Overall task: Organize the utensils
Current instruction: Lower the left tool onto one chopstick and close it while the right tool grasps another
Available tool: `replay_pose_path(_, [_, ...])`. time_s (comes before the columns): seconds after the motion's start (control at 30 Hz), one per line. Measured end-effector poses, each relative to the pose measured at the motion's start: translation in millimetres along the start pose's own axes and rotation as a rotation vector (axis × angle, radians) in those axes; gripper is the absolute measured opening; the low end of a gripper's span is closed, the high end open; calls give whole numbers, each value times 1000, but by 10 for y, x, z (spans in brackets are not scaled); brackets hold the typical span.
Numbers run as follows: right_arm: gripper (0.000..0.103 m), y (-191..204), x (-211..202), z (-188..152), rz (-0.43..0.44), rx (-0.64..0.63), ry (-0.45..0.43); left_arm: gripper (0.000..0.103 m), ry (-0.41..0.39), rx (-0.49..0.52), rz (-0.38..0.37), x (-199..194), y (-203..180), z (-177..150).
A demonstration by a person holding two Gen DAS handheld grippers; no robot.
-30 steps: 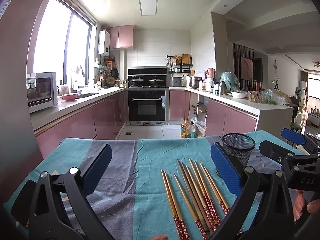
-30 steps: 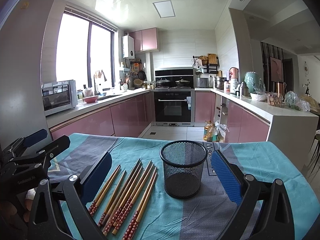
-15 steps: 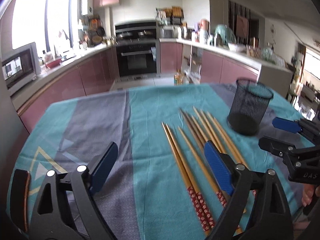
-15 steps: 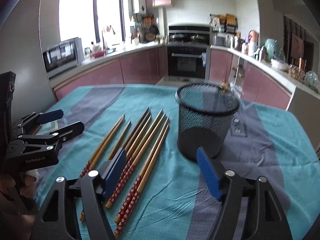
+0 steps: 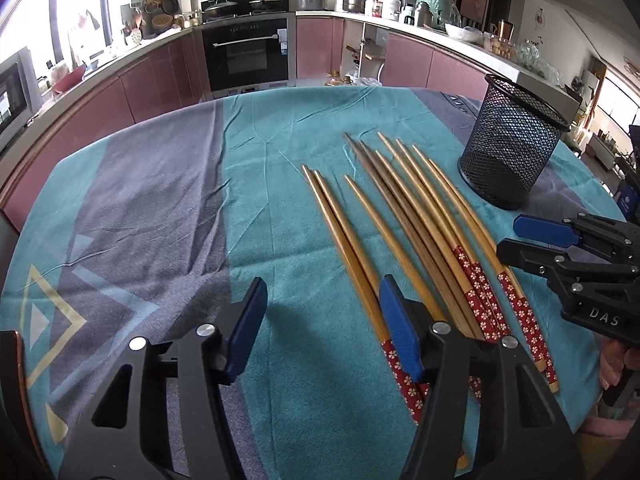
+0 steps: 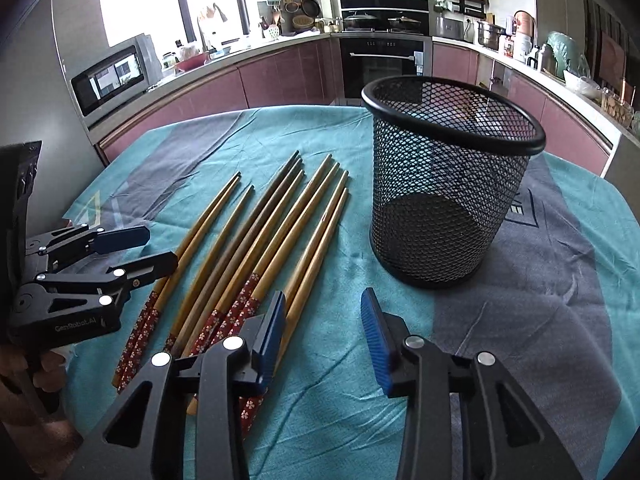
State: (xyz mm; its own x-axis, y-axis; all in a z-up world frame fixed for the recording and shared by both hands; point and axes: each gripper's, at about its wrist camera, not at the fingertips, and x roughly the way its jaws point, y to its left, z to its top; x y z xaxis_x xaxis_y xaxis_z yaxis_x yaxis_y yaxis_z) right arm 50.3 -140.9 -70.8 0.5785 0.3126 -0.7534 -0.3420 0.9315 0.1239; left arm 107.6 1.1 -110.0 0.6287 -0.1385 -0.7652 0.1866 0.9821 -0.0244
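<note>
Both claws have dipped toward the chopsticks (image 6: 256, 248) on the surface, beside the empty cup (image 6: 448, 184). Left claw (image 5: 322, 326) and right claw (image 6: 322, 338) were just narrowing, half spread, pinching nothing: picking up comes next.

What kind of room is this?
A home kitchen, most likely: there's a built-in oven, a microwave on the counter, and pots by the stove.

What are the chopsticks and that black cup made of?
The chopsticks look like wood or bamboo: tan, smooth, faintly shiny, with red flowered ends that seem painted or wrapped. Two or so are darker brown. The cup looks like black metal mesh: you can see through its fine diamond holes, and its rim and base are solid.
</note>
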Motion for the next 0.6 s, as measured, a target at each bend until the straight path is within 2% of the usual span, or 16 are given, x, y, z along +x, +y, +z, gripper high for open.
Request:
replay_pose_path(0.4, [31, 21, 104, 68, -18, -14, 33, 46, 37, 4, -62, 35, 41, 53])
replay_pose_path(0.6, [30, 24, 139, 100, -22, -19, 38, 44, 61, 25, -53, 78, 27, 86])
